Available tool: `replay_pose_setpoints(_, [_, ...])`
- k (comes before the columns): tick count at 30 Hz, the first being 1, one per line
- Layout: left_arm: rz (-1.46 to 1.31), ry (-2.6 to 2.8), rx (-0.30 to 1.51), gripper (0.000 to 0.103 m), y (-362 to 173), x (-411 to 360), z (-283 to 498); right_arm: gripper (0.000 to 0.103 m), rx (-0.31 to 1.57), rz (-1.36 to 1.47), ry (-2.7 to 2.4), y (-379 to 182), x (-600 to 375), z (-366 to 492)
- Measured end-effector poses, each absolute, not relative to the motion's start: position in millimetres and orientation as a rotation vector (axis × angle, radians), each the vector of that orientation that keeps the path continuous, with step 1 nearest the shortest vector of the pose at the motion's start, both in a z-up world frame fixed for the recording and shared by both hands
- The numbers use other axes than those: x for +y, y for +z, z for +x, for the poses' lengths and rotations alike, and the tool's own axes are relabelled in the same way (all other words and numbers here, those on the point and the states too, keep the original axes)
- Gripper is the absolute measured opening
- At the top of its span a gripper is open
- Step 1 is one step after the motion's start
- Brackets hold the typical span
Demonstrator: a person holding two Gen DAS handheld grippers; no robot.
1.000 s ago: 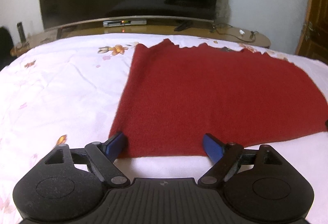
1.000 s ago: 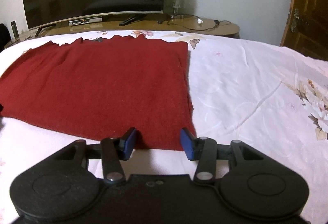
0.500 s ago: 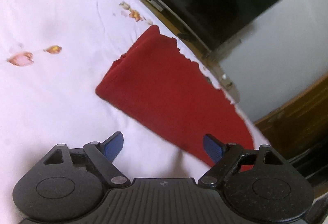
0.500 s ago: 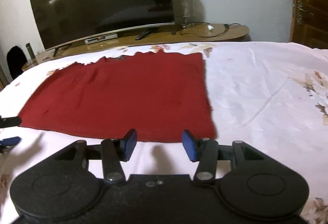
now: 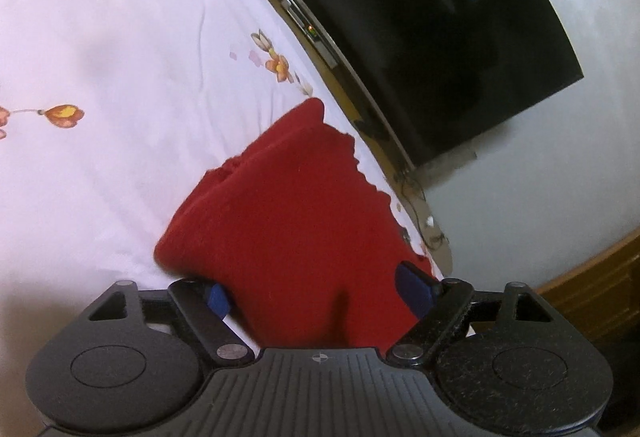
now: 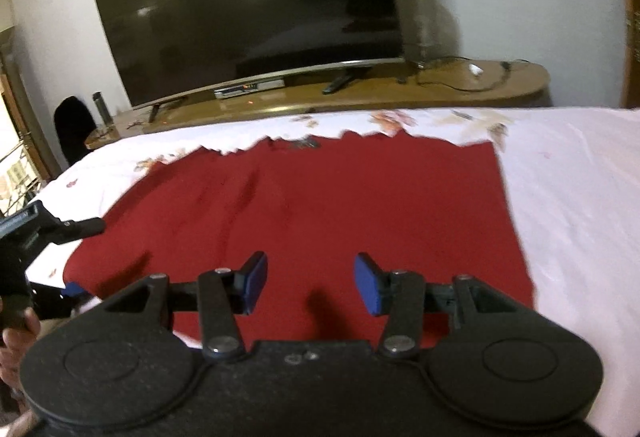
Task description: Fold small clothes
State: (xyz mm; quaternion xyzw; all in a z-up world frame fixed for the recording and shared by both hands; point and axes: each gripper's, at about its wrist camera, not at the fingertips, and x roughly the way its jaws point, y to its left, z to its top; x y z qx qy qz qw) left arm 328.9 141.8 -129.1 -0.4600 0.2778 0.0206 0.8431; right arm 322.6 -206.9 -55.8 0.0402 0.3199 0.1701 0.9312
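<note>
Left wrist view: red cloth (image 5: 288, 221) lies on the bed (image 5: 120, 77), its near corner between the blue pads of the left gripper (image 5: 320, 297). Jaws are closing around that corner; the pads do not yet appear to press on it. The camera is rolled, so one finger sits low against the sheet and the other above the cloth, apparently to pinch the edge from below and above.

Right wrist view: the same cloth spread flat, scalloped far edge toward the TV (image 6: 248, 17) and its bench (image 6: 360, 93). Right gripper (image 6: 310, 283) hovers over the near edge, jaws partly apart, nothing between the pads; whether they touch the fabric cannot be told. It seems stationed at the opposite near corner for a two-handed lift and fold.

Hidden or unclear: the cloth's near edge is covered by both gripper bodies. The garment type is not readable. In the right view, the left gripper shows only as a dark frame at the left margin, with a hand (image 6: 16, 333) cut off by the edge. Motion blur softens the bed print.
</note>
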Motion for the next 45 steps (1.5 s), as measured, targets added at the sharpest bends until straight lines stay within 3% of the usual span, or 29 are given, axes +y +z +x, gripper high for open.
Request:
replay_pose_setpoints(1, [-0.970, 0.055, 0.589, 0.070, -130, 142, 330, 0.045, 0.653, 0.078, 0.354, -55, -202, 327])
replay_pose_setpoints(3, [-1.005, 0.082, 0.588, 0.046, -135, 148, 331, 0.041, 0.649, 0.069, 0.375, -56, -192, 339])
replay_pose_setpoints(4, [-1.019, 0.093, 0.591, 0.039, -139, 152, 331, 0.038, 0.646, 0.064, 0.384, -56, -187, 344])
replay_pose_setpoints(5, [-1.028, 0.103, 0.600, 0.024, -144, 156, 332, 0.033, 0.645, 0.054, 0.391, -57, -182, 349])
replay_pose_setpoints(6, [-1.040, 0.101, 0.602, 0.019, -148, 159, 332, 0.027, 0.648, 0.041, 0.398, -59, -176, 355])
replay_pose_setpoints(11, [-1.013, 0.054, 0.583, 0.017, -151, 162, 332, 0.019, 0.674, -0.033, 0.402, -72, -154, 372])
replay_pose_setpoints(21, [-1.013, -0.010, 0.555, 0.016, -150, 166, 341, 0.019, 0.654, -0.132, 0.381, -95, -144, 363])
replay_pose_setpoints(33, [-0.817, -0.261, 0.457, 0.010, -71, 143, 356, 0.019, 0.660, -0.053, 0.368, -97, -151, 370])
replay_pose_setpoints(41, [-0.658, -0.548, 0.444, 0.010, -13, 57, 398, 0.016, 0.724, 0.198, 0.419, -97, -185, 386])
replay_pose_setpoints(45, [-0.588, -0.710, 0.533, 0.010, -20, -2, 415, 0.015, 0.787, 0.447, 0.492, -104, -225, 399])
